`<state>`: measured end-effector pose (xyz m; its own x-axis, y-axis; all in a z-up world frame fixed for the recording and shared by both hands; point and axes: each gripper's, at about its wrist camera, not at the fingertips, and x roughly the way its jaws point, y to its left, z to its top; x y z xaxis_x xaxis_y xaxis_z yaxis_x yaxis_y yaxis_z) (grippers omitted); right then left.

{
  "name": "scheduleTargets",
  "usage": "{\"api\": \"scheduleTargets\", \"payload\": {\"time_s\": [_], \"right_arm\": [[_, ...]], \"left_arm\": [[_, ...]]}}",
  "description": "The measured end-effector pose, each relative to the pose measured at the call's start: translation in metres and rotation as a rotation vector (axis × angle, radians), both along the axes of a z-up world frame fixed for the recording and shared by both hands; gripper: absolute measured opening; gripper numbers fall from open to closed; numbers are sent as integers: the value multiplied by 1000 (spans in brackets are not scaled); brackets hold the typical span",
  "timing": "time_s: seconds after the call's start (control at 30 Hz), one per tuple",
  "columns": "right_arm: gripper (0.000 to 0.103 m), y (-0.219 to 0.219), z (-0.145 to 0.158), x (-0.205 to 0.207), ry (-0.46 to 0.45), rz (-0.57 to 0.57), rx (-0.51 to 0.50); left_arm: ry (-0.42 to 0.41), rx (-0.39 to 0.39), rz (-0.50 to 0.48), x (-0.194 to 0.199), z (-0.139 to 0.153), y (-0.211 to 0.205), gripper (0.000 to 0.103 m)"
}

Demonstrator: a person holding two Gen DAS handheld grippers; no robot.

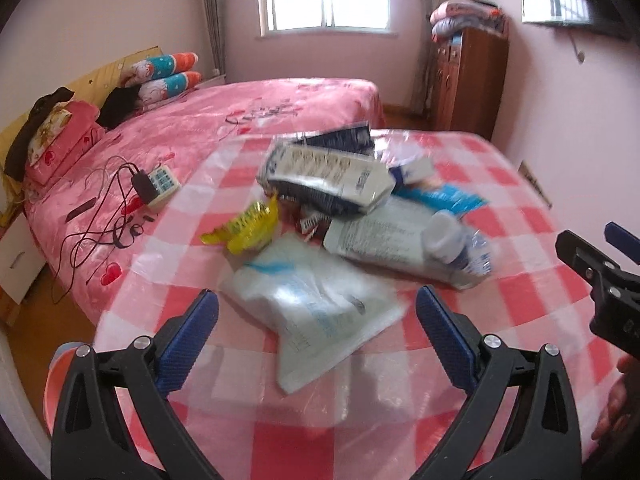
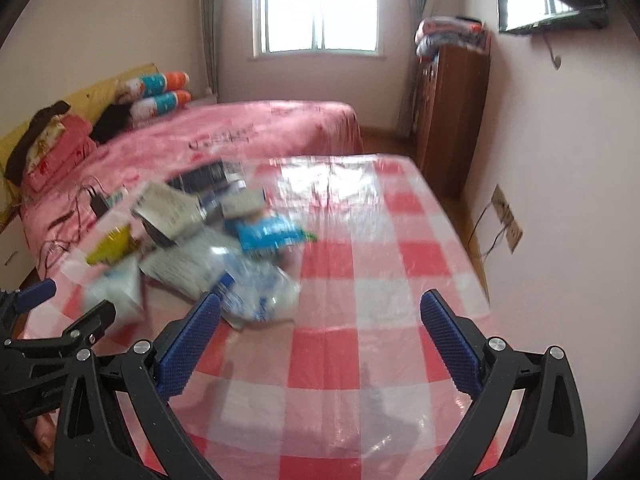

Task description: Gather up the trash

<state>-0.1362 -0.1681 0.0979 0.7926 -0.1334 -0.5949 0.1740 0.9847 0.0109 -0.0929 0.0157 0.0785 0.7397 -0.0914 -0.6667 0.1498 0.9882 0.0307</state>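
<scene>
A heap of trash lies on a table with a red-and-white checked cloth (image 1: pixel 280 420). Nearest my left gripper (image 1: pixel 318 320) is a white plastic bag (image 1: pixel 316 308); the gripper is open and the bag's near end sits between its blue pads. Behind lie a yellow snack wrapper (image 1: pixel 250 226), a flattened carton (image 1: pixel 324 176), a blue wrapper (image 1: pixel 448 196) and a crushed clear bottle (image 1: pixel 456 244). My right gripper (image 2: pixel 320 320) is open above bare cloth, with the crushed bottle (image 2: pixel 256 292) just beyond its left pad. The right gripper (image 1: pixel 592 256) also shows at the left wrist view's right edge.
A bed with a pink cover (image 1: pixel 224 120) runs along the table's left and far side, holding a power strip (image 1: pixel 158 182) with tangled cables and pillows. A brown wooden cabinet (image 1: pixel 464 80) stands at the far right by the wall. A wall socket (image 2: pixel 506 216) is right of the table.
</scene>
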Motion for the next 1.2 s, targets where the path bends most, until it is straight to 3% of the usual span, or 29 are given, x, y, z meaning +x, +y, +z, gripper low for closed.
{"api": "scheduleTargets", "payload": {"time_s": [0.23, 0.53, 0.97, 1.2], "right_arm": [[99, 1, 35, -27, -81, -32, -19], [99, 3, 51, -44, -114, -44, -29], [99, 8, 49, -45, -104, -55, -75], [99, 3, 32, -36, -59, -55, -39]], "left_arm": [[-56, -54, -4, -19, 34, 12, 99], [-87, -72, -8, -36, 44, 20, 99], [-104, -72, -22, -45, 44, 19, 99], [-59, -69, 0, -39, 32, 23, 99]]}}
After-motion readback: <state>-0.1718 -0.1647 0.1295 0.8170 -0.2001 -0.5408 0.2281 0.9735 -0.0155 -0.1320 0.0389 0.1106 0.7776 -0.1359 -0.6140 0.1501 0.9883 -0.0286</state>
